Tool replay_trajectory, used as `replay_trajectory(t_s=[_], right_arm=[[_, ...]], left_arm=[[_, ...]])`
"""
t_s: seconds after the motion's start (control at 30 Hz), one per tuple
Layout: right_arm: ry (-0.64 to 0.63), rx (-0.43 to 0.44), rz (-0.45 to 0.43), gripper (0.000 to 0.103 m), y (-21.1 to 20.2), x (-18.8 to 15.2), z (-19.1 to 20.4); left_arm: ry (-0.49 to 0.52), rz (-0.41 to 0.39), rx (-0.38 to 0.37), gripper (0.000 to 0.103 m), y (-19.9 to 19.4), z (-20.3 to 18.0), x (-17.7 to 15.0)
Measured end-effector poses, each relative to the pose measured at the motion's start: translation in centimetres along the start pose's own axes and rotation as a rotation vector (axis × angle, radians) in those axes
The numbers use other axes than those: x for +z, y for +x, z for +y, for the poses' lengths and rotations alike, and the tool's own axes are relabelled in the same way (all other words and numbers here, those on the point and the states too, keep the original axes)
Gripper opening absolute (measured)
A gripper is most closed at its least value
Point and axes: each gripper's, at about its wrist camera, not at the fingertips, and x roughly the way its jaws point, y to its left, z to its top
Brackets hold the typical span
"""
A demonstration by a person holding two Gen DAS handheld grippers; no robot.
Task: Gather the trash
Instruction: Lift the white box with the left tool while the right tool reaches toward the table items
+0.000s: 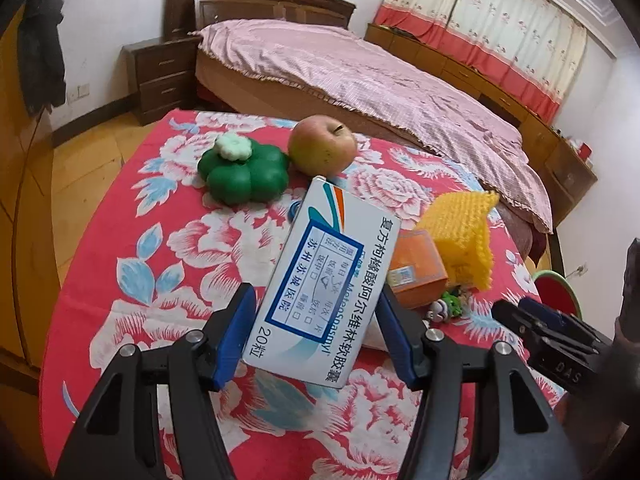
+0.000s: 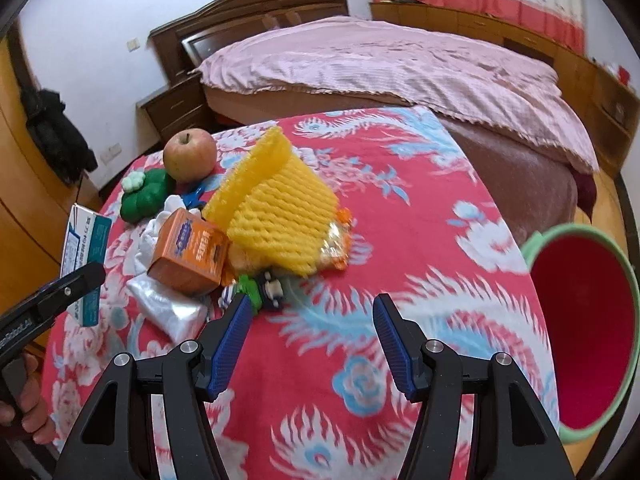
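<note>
My left gripper (image 1: 316, 292) is shut on a white medicine box (image 1: 328, 264) with blue print, which it holds tilted above the floral tablecloth (image 1: 160, 264). The right wrist view shows the same box (image 2: 84, 256) at the far left in the left gripper (image 2: 68, 292). My right gripper (image 2: 313, 300) is open and holds nothing, above bare cloth in front of a heap of litter. In the heap are a yellow foam fruit net (image 2: 280, 216), an orange carton (image 2: 188, 252) and a clear plastic wrapper (image 2: 168, 308). A red bin with a green rim (image 2: 532, 248) stands off the table's right side.
An apple (image 1: 322, 144) and a green flower-shaped container (image 1: 244, 172) sit at the table's far side. A small toy figure (image 2: 268, 292) lies by the heap. Beyond the table are a bed with a pink cover (image 1: 360, 72), a nightstand (image 1: 160, 76) and wood flooring (image 1: 84, 160).
</note>
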Motion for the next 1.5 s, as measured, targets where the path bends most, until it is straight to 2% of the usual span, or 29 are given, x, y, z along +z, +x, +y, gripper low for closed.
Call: replay_trajectory(t_s=[0.2, 0.23, 0.3, 0.4, 0.53, 1.1, 1.5], right_arm=[[-0.040, -0.055, -0.032, 0.063, 2.2, 1.0, 0.0], [-0.039, -0.058, -0.032, 0.047, 2.5, 1.1, 0.0], [-0.030, -0.056, -0.014, 0.028, 3.0, 1.0, -0.3], [-0.015, -0.045, -0.006, 0.012, 3.1, 0.9, -0.7], [-0.006, -0.033, -0.028, 0.005, 2.2, 0.7, -1.0], [0.062, 0.054, -0.155, 0.003, -6.0, -1.6, -2.4], [0.115, 0.044, -0.236, 0.003, -11.5, -3.8, -4.7]], left_arm=[[-0.043, 0.008, -0.007, 0.062, 0.2, 1.0, -0.3], [-0.045, 0.007, -0.007, 0.062, 0.2, 1.1, -0.3], [-0.048, 0.006, -0.008, 0.062, 0.2, 1.2, -0.3], [-0.053, 0.006, -0.015, 0.062, 0.1, 1.2, -0.4], [-0.053, 0.003, -0.022, 0.062, -0.2, 1.0, -0.6], [0.009, -0.050, -0.072, 0.062, -4.0, -2.3, -1.2], [0.066, -0.040, -0.151, 0.062, -5.8, -5.9, -2.4]])
